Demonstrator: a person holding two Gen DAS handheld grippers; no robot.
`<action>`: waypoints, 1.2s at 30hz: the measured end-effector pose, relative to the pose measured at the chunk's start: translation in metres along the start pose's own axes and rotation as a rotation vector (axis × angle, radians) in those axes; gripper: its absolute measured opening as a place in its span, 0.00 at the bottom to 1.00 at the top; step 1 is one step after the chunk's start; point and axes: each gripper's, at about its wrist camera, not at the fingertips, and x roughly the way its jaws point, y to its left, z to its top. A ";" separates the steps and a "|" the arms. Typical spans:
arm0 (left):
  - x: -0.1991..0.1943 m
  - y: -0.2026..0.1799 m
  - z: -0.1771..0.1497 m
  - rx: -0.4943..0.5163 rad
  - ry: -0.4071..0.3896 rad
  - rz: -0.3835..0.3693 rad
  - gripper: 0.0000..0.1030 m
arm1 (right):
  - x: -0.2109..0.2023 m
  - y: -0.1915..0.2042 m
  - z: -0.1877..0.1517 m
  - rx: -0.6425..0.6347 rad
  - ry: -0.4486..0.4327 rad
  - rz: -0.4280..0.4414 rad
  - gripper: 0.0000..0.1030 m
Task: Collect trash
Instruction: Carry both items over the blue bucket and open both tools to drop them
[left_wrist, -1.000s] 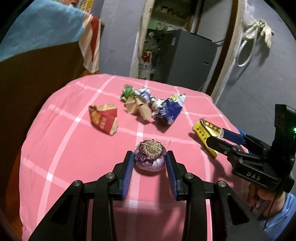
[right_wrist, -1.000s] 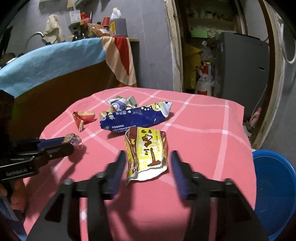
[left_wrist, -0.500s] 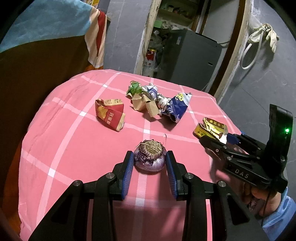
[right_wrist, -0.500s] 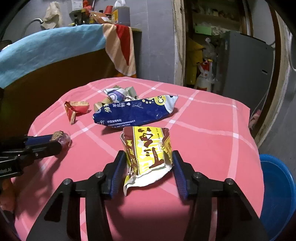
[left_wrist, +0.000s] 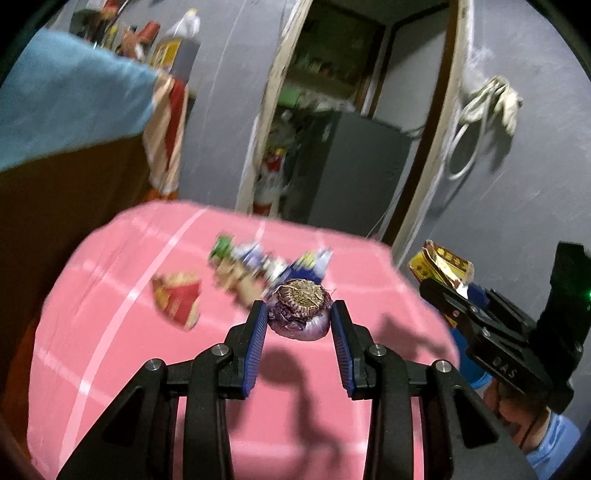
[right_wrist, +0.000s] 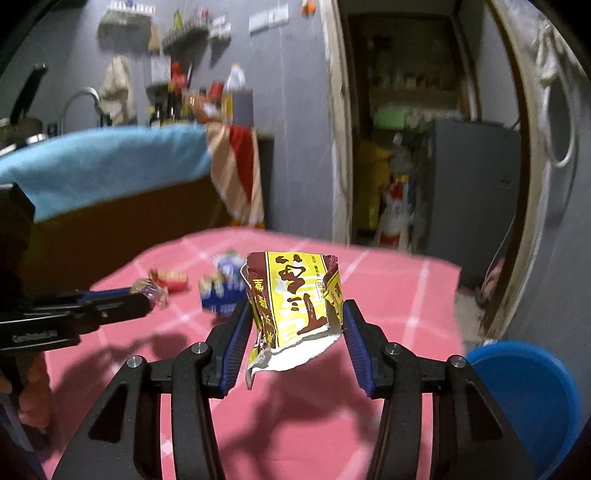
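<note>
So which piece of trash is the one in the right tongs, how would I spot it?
Find the pink checked tablecloth. Above its near edge, the right tongs pinch a crumpled wrapper clear of the cloth. It is the yellow and brown one with big dark lettering and a torn white bottom edge; the rest are blue, red or purple.

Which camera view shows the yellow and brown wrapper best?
The right wrist view: the yellow and brown wrapper faces the camera, printed side readable, between the right gripper fingers. The left wrist view shows it only small and edge-on at the right.
</note>
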 end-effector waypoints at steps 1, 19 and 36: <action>-0.001 -0.007 0.005 0.006 -0.026 -0.017 0.30 | -0.008 -0.003 0.005 0.001 -0.028 -0.014 0.46; 0.042 -0.140 0.047 0.144 -0.180 -0.299 0.30 | -0.111 -0.081 0.026 0.015 -0.285 -0.360 0.47; 0.149 -0.215 0.008 0.213 0.158 -0.372 0.30 | -0.101 -0.165 -0.024 0.289 -0.013 -0.470 0.48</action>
